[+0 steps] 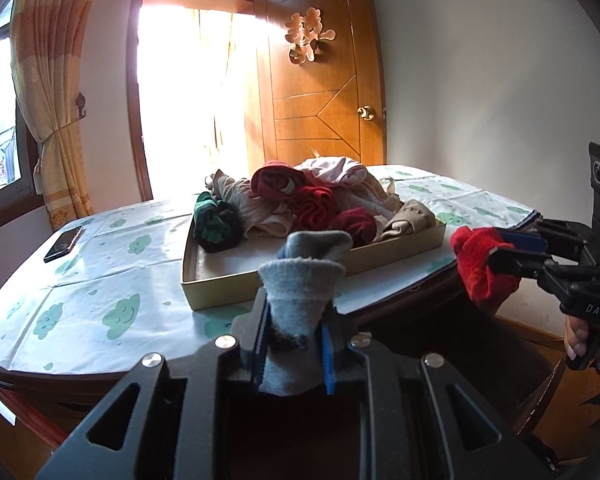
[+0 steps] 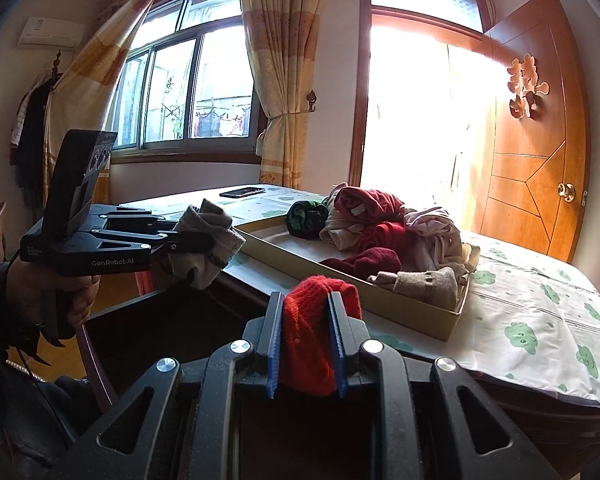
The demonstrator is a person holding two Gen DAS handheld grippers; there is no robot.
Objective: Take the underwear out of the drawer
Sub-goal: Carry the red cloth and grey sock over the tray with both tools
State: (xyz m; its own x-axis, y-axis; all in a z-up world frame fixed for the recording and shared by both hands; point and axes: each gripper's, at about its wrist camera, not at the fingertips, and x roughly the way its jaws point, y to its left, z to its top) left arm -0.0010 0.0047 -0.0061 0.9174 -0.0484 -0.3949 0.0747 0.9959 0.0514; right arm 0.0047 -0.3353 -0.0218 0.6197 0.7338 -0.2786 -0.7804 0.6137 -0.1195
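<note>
1. Left tongs (image 1: 294, 336) pinch a grey knit piece (image 1: 304, 276), its cloth bunched between the blue pads and standing up past the tips. In the right wrist view the same piece (image 2: 208, 240) hangs clear of the tabletop (image 2: 540, 320), off its near edge.
2. Right tongs (image 2: 306, 344) pinch a red knit piece (image 2: 312, 320), wedged between the pads — also held in the air, seen from the left view (image 1: 480, 268) just off the table's corner.
3. The shallow cardboard drawer (image 1: 228, 292) sits on the cloud-print cloth. Its near end is bare; the rest of the clothing pile (image 1: 300, 200) — dark green, beige, maroon, pale pink — is heaped toward the far end.
4. Step in hand, as I judge it: carry-off. Both pieces are out of the drawer and lifted, not yet set down.
5. Next move calls for a drop spot on the tabletop beside the drawer, then letting both go and returning for the pile. Loose knits may snag on the pads when released.
6. A phone (image 1: 64, 244) lies well apart, toward the far left.
</note>
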